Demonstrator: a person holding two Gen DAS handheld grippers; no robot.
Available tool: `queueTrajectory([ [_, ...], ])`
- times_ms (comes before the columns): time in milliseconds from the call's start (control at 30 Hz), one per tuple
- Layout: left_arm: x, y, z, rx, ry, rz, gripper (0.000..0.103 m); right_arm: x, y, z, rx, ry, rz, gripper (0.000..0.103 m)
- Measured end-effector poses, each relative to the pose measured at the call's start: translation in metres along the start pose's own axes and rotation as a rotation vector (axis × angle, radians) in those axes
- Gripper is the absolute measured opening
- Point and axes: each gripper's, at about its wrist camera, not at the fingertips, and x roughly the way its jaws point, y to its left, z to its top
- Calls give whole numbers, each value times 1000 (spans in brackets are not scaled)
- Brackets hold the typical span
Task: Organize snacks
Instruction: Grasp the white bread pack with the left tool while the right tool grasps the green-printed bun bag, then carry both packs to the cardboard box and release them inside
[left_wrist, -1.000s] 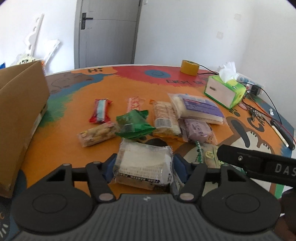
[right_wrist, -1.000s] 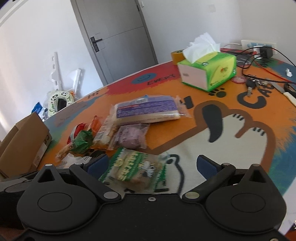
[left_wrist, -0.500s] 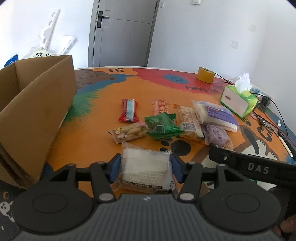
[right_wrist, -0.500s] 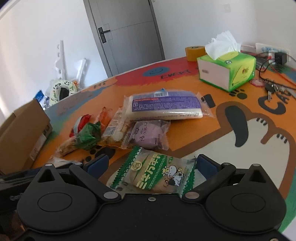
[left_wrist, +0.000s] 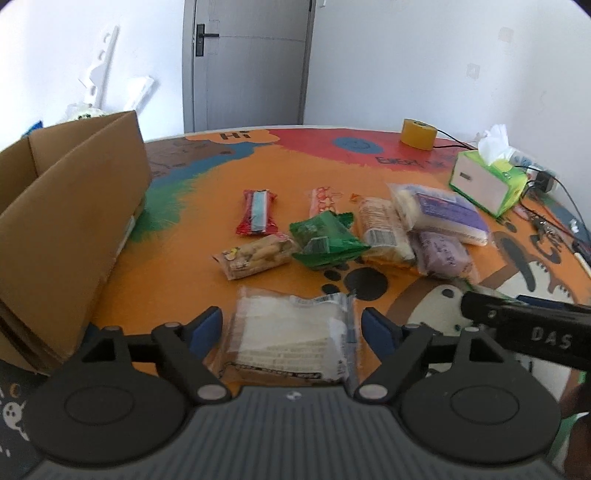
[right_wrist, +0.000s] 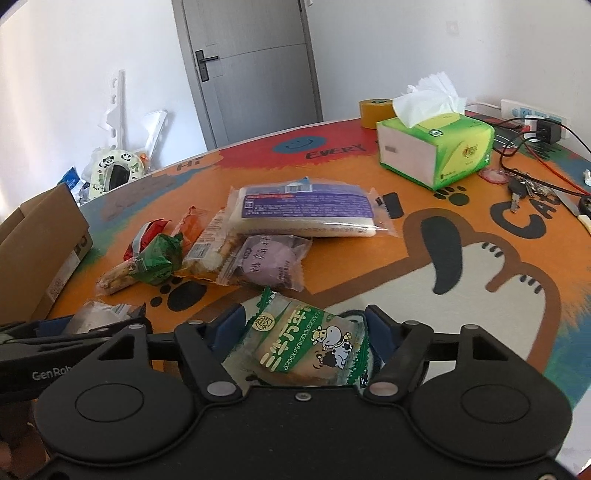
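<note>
My left gripper (left_wrist: 291, 328) is shut on a white clear-wrapped snack pack (left_wrist: 291, 339) and holds it above the table. My right gripper (right_wrist: 304, 328) is shut on a green cow-print snack pack (right_wrist: 306, 347). An open cardboard box (left_wrist: 66, 221) stands at the left. On the orange mat lie a red bar (left_wrist: 256, 216), a peanut pack (left_wrist: 255, 256), a green pack (left_wrist: 325, 240), a cracker pack (left_wrist: 382, 230), a purple pack (right_wrist: 271, 262) and a long purple-label pack (right_wrist: 306, 210).
A green tissue box (right_wrist: 436, 147) and a tape roll (right_wrist: 376, 110) stand at the back right. Cables, keys (right_wrist: 521, 188) and a power strip lie at the far right. The right gripper's body (left_wrist: 524, 332) crosses the left wrist view.
Both grippers have lifted and drawn back with their packs. The left one has swung toward the cardboard box, which now fills more of its view.
</note>
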Motion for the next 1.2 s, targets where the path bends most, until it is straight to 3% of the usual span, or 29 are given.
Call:
queueTrajectory([
  [133,-1,2,-3,17,-14,7,75,-1,-1,-1,39,8,11,95],
  [233,-2,6,-3,15,-26,1,67,1,6,-4,8,22,-20,97],
  [300,-4,10,-3,-1,-29,-8,65,0,11,-5,-11,30,-48,96],
  [400,-7,12,-4,-23,-39,-22,61,-1,19,-10,-64,23,-93,84],
  [467,-10,13,-3,-31,-46,-30,55,-4,21,-10,-70,18,-89,71],
  [567,-14,13,-3,-38,-28,-58,55,-9,19,-9,-51,21,-65,63],
  [733,-26,13,-6,-46,-40,-70,54,-23,19,-10,-32,-9,-53,62],
  [1200,-92,28,-5,-66,-164,-51,54,-76,37,-6,-20,-120,3,62],
])
